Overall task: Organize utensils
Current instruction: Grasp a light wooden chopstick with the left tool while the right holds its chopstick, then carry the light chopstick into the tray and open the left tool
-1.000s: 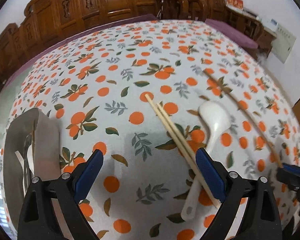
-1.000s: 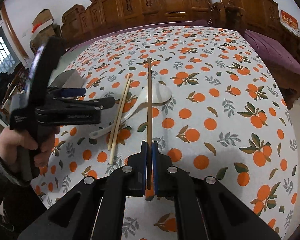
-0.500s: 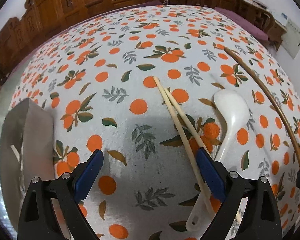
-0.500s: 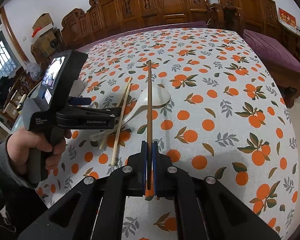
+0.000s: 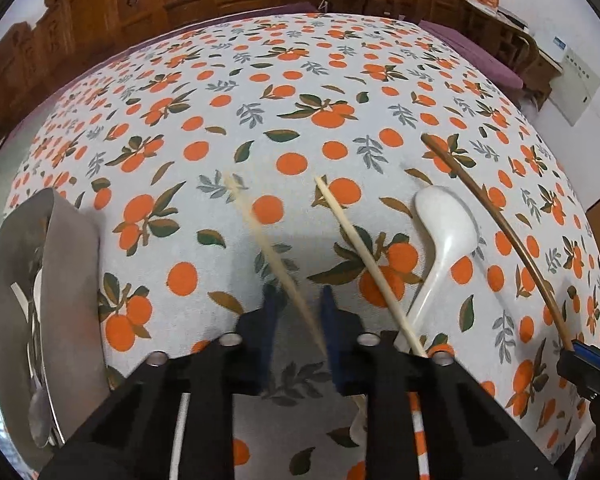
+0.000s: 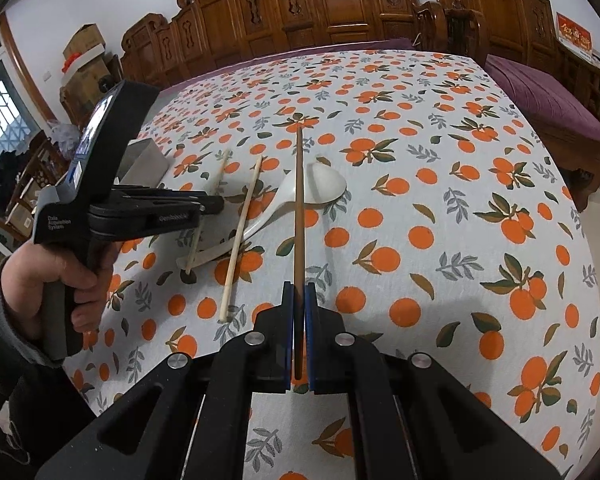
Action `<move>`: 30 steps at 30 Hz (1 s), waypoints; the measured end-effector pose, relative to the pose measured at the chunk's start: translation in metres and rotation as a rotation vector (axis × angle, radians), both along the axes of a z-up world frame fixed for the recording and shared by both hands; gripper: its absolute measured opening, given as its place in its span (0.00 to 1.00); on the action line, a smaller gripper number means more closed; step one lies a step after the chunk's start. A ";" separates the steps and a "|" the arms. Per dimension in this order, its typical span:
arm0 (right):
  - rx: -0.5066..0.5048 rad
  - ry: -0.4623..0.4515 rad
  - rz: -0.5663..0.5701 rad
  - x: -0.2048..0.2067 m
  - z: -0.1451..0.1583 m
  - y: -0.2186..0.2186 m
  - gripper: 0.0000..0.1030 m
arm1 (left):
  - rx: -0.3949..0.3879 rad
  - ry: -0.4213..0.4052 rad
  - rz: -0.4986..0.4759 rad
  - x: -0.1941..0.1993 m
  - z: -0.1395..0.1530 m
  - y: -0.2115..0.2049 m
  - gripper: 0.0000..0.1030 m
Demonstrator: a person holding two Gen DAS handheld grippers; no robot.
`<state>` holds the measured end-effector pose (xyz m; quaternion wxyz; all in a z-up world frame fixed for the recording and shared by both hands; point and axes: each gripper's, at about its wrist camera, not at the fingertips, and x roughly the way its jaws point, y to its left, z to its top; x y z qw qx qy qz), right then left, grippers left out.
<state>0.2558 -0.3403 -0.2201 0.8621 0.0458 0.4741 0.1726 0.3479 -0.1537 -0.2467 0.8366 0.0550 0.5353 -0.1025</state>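
My left gripper (image 5: 298,304) is closing on one pale bamboo chopstick (image 5: 272,256), blurred and lifted off the cloth; it also shows in the right wrist view (image 6: 204,216). The other pale chopstick (image 5: 370,266) lies on the tablecloth, also in the right wrist view (image 6: 242,236). A white ceramic spoon (image 5: 440,240) lies beside it, also in the right wrist view (image 6: 300,192). My right gripper (image 6: 299,300) is shut on a dark brown chopstick (image 6: 299,200), held above the table; the left wrist view shows this chopstick (image 5: 496,208) at the right.
A metal utensil holder (image 5: 40,280) with cutlery inside stands at the table's left edge, also behind the left gripper in the right wrist view (image 6: 144,158). The orange-print tablecloth (image 6: 420,200) covers the table. Carved wooden chairs (image 6: 300,8) line the far side.
My left gripper has closed from wide open onto one pale chopstick and pulled it left, away from its twin. My right gripper keeps the brown chopstick, raised slightly.
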 end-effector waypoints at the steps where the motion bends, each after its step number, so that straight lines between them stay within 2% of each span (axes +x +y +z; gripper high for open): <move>1: -0.002 0.000 0.000 -0.001 0.000 0.001 0.06 | -0.008 0.005 0.002 0.000 0.000 0.002 0.13; 3: -0.004 -0.002 0.002 -0.003 0.001 0.003 0.06 | -0.027 0.020 0.011 -0.001 0.000 0.009 0.04; 6: -0.008 -0.009 0.004 -0.005 0.005 0.006 0.06 | -0.052 0.029 0.019 -0.004 0.003 0.018 0.04; 10: -0.015 -0.025 0.007 -0.012 0.014 0.013 0.06 | -0.063 -0.001 0.015 -0.014 0.016 0.026 0.04; 25: -0.040 -0.109 0.032 -0.040 0.055 0.051 0.06 | -0.096 -0.155 -0.005 -0.069 0.101 0.068 0.04; 30: -0.116 -0.138 0.058 -0.045 0.058 0.071 0.05 | -0.099 -0.191 0.005 -0.088 0.121 0.086 0.04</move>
